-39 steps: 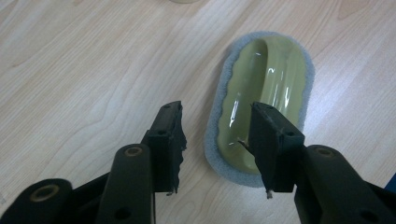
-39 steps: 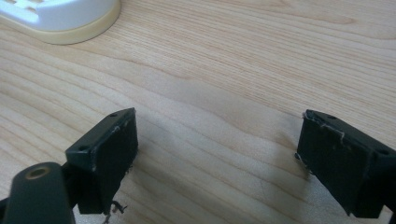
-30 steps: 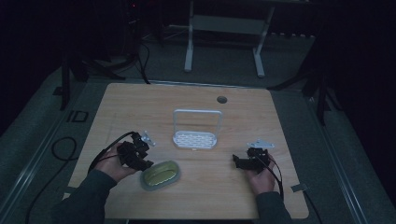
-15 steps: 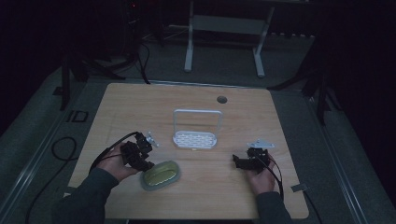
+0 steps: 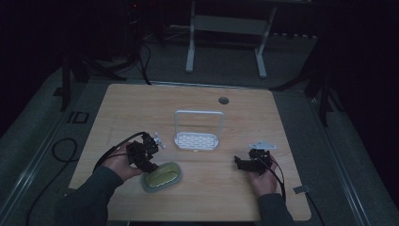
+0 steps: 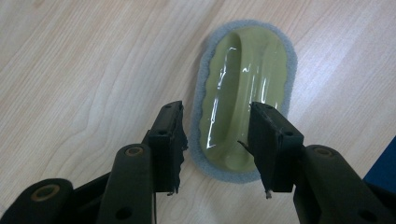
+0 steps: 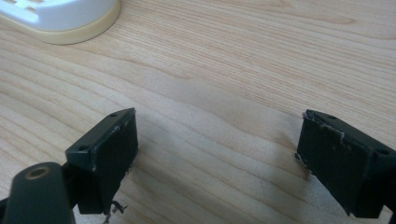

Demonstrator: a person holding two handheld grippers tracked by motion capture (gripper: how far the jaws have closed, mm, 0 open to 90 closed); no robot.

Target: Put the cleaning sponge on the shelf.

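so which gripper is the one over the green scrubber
The left gripper: its open jaws straddle the green scrubber. The right gripper has bare table between its jaws.

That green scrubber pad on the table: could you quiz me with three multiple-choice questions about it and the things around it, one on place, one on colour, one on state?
1. Where does the scrubber pad lie?
A. inside the white rack
B. on the table beside the left gripper
C. under the right gripper

2. What colour is its fuzzy rim?
A. grey
B. red
C. black

3. How do the right gripper's jaws stand?
A. shut on the pad
B. shut on the rack
C. wide apart with nothing between them

Answers:
1 B: the high view shows it by the left gripper, apart from the white rack.
2 A: grey fringe around a green top.
3 C: the right gripper shows bare table between its jaws.
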